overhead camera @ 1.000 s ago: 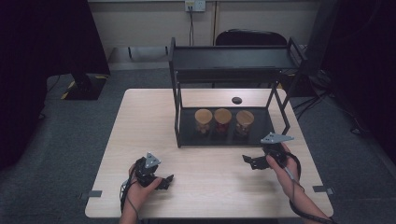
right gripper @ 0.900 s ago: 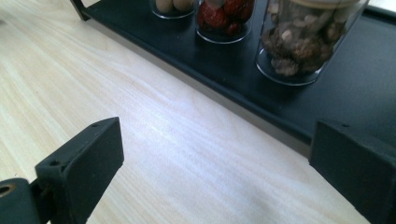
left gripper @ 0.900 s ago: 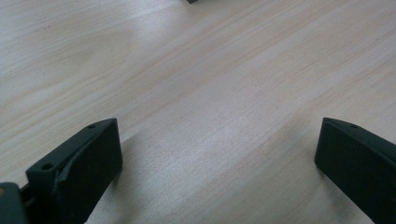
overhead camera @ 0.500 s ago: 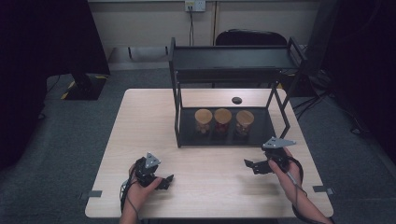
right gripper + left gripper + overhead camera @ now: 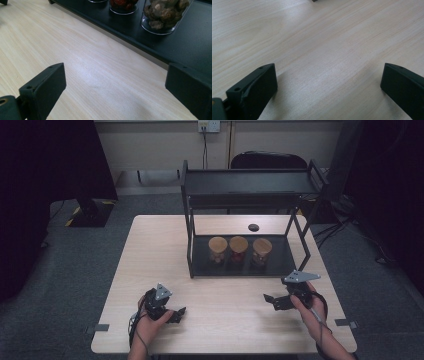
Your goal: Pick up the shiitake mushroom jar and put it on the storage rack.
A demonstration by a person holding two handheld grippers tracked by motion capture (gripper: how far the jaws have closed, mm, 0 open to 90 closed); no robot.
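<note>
Left gripper (image 5: pixel 176 314) low over the table (image 5: pixel 150 250), near the front edge on the left side, jaws wide apart, nothing between them, only bare wood under them in the left gripper view (image 5: pixel 328 82). Further right, a black rack (image 5: pixel 245 185) at the back half of the table, three jars (image 5: pixel 239 250) in a row on its lower shelf, each with a wooden lid, upright, just beside each other. Behind the rack, a small dark disc (image 5: pixel 253 227) on the wood. Right gripper (image 5: pixel 272 301) near the front right corner of the rack, above the table, apart from the jars, jaws also wide, empty. In the right gripper view (image 5: pixel 115 87), the shelf edge close ahead, one jar of brown lumps (image 5: pixel 163 15) and one of red pieces (image 5: pixel 124 5) beyond it.
</note>
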